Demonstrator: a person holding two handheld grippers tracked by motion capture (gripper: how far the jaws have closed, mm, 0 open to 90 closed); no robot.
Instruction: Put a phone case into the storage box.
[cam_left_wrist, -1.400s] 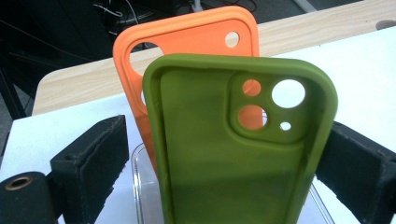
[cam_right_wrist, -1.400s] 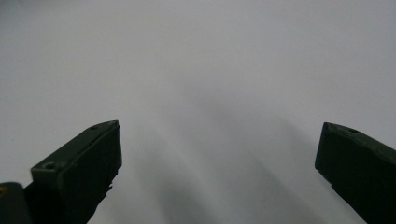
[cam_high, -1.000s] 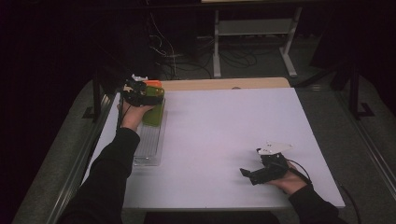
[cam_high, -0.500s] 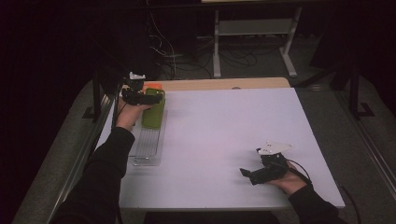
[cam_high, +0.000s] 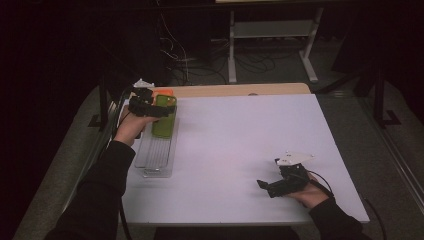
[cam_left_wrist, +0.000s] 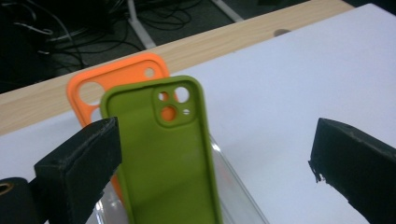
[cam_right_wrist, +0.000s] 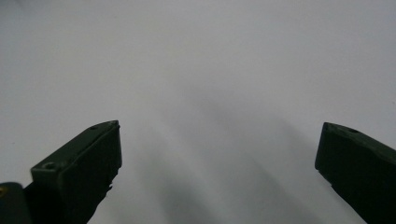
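A green phone case (cam_high: 164, 117) (cam_left_wrist: 168, 163) rests at the far end of a clear plastic tray (cam_high: 157, 160) (cam_left_wrist: 238, 198). It shows its inner side and its camera cut-out points to the far side. An orange phone case (cam_high: 163, 92) (cam_left_wrist: 112, 79) sticks out from behind it. My left gripper (cam_high: 150, 107) (cam_left_wrist: 215, 140) hovers open at the green case's left edge. The case lies between its jaws but touches neither. My right gripper (cam_high: 267, 186) (cam_right_wrist: 217, 149) rests open on the white table top (cam_high: 240, 135) at the near right, with nothing between its jaws.
A wooden strip (cam_high: 235, 90) runs along the table's far edge. Past it are cables and a metal stand (cam_high: 270, 35) on the dark floor. A cable (cam_high: 325, 180) trails from the right gripper towards the near right corner.
The left hand and gripper have drawn back slightly towards the near side, uncovering more of the green case. The right gripper has not moved.
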